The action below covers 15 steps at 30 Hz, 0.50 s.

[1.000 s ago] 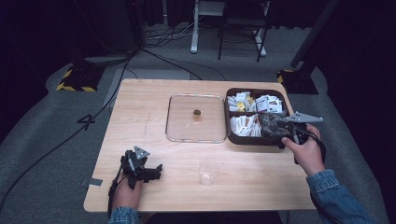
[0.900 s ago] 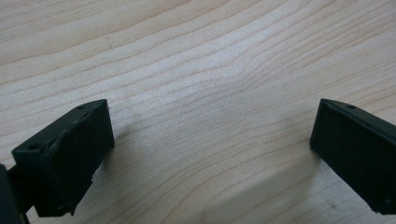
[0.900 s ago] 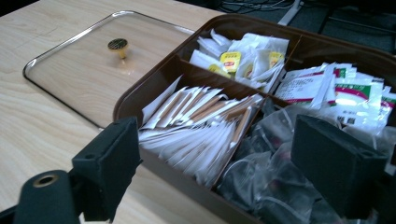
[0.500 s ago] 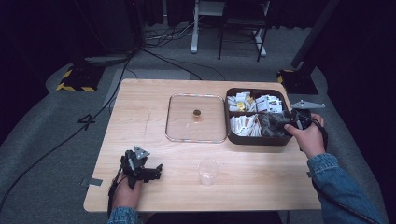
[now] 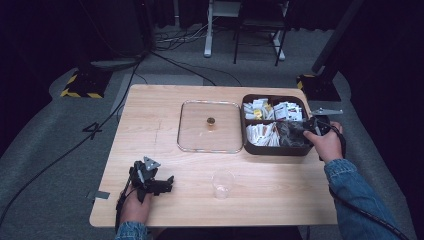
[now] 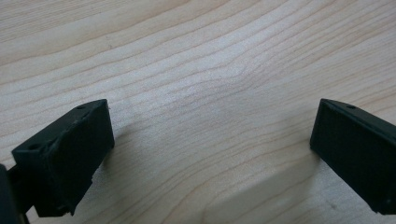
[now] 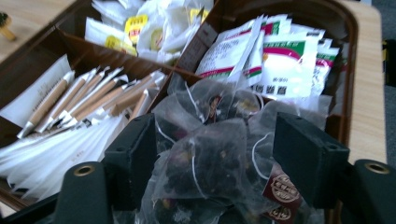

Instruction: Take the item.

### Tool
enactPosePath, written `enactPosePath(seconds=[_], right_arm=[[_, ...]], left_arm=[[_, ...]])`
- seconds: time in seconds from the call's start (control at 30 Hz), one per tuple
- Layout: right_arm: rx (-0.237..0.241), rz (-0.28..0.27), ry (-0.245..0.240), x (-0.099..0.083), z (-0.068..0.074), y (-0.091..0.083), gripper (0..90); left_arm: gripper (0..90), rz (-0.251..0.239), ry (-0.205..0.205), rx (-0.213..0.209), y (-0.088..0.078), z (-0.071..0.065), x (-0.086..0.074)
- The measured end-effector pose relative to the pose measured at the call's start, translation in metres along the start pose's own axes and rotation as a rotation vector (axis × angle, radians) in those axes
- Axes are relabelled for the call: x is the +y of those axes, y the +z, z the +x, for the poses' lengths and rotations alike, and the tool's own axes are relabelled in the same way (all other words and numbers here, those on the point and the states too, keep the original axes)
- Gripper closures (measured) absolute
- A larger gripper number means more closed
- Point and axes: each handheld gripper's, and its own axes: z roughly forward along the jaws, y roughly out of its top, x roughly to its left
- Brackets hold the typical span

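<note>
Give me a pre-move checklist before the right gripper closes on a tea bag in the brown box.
1. Right gripper over the tea bag compartment of the brown box: ok.
2. A mesh tea bag between the jaws: ok; the jaws have just been closing around it.
3. Pads pressing on the bag: not ok, gaps show on both sides.
4. Only one bag caught: cannot tell; the bags lie piled and overlapping.
5. Clear cup upright on the table: ok.
6. Left gripper out of the way, jaws open over bare wood: ok.
</note>
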Motion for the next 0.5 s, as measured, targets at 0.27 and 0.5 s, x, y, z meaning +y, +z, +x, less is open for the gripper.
enactPosePath(seconds=[0.27, 0.5], right_arm=[[0.011, 0.045, -0.021, -0.006, 0.003, 0.009, 39.3], [0.001, 0.093, -0.065, -0.007, 0.005, 0.012, 59.1]], left_arm=[[0.0, 0.0, 0.0, 0.0, 0.0, 0.0, 0.0], [0.0, -0.001, -0.001, 0.0, 0.0, 0.0, 0.0]])
